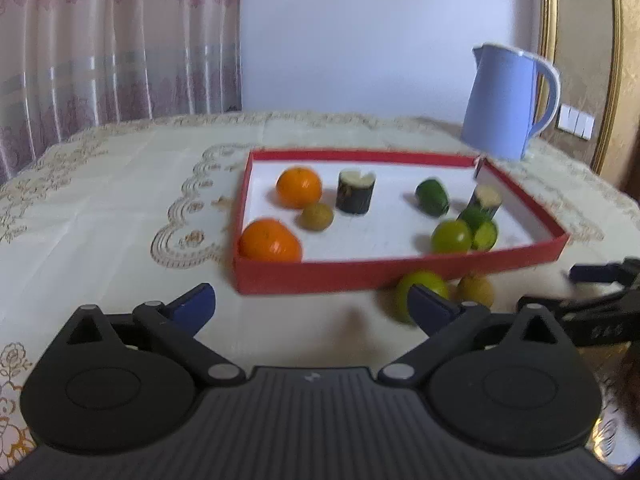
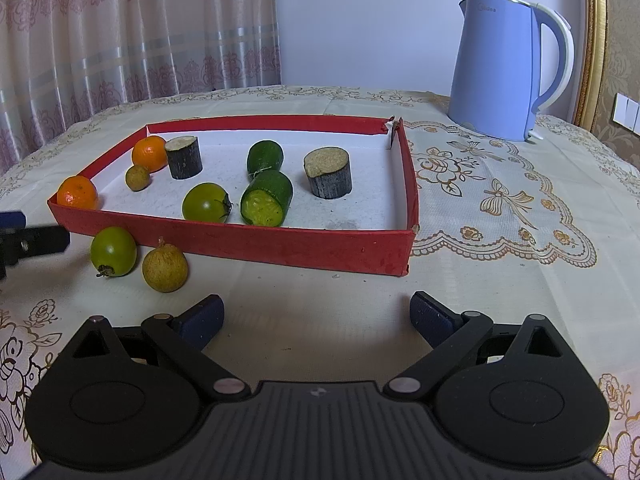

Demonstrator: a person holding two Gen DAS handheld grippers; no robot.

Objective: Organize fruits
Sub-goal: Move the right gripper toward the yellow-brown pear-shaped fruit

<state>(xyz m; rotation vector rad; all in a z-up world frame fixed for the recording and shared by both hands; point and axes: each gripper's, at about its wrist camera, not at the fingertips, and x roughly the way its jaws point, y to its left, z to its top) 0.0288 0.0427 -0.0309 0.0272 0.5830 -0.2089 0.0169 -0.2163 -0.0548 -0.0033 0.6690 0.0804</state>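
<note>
A red tray (image 1: 360, 274) (image 2: 280, 245) holds two oranges (image 1: 299, 187) (image 1: 270, 241), a small brown fruit (image 1: 317, 217), two dark cane stubs (image 1: 355, 193), cut green cucumber pieces (image 2: 266, 198) and a green tomato (image 2: 206, 203). On the cloth in front of the tray lie another green tomato (image 2: 113, 251) and a yellow-brown fruit (image 2: 165, 265). My left gripper (image 1: 312, 304) is open and empty, and its right finger partly covers that loose tomato (image 1: 424, 282). My right gripper (image 2: 316, 314) is open over bare cloth, to the right of both loose fruits.
A blue kettle (image 2: 500, 68) stands at the back right behind the tray. The round table has a cream embroidered cloth (image 2: 500, 208). A curtain and a wall are behind it. My right gripper's fingers (image 1: 592, 273) show at the right edge of the left wrist view.
</note>
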